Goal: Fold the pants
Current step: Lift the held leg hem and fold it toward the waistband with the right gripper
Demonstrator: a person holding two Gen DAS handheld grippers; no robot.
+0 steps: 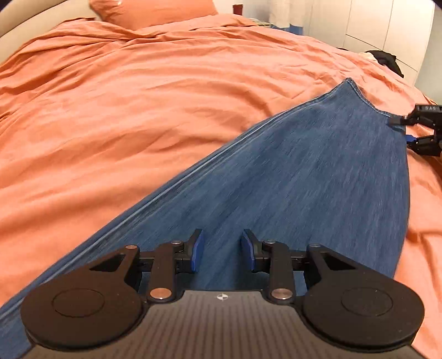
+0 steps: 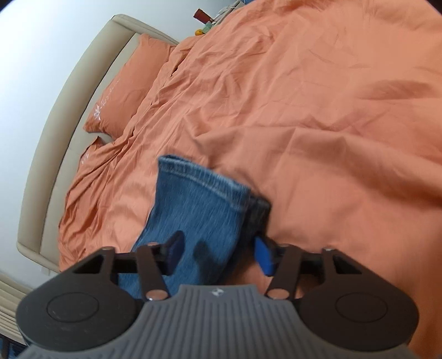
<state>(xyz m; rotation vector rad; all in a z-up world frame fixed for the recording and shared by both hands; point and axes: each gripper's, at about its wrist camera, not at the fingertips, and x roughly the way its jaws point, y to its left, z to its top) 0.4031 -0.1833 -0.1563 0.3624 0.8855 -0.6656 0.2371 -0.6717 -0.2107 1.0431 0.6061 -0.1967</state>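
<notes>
Blue denim pants [image 1: 290, 176] lie stretched across the orange bedspread [image 1: 138, 110], one leg running from the lower left toward the hem at the upper right. My left gripper [image 1: 222, 252] is open just above the denim, with fabric showing between its blue pads. My right gripper [image 1: 402, 129] shows at the right edge by the hem, open. In the right wrist view the right gripper [image 2: 221, 255] is open with the hemmed leg end [image 2: 199, 201] between and ahead of its fingers, not pinched.
An orange pillow [image 2: 124, 88] lies against the beige headboard [image 2: 69, 105]. Small items stand on a bedside surface [image 2: 204, 19]. A dark garment [image 1: 386, 59] lies at the bed's far right edge, by white cabinets [image 1: 386, 24].
</notes>
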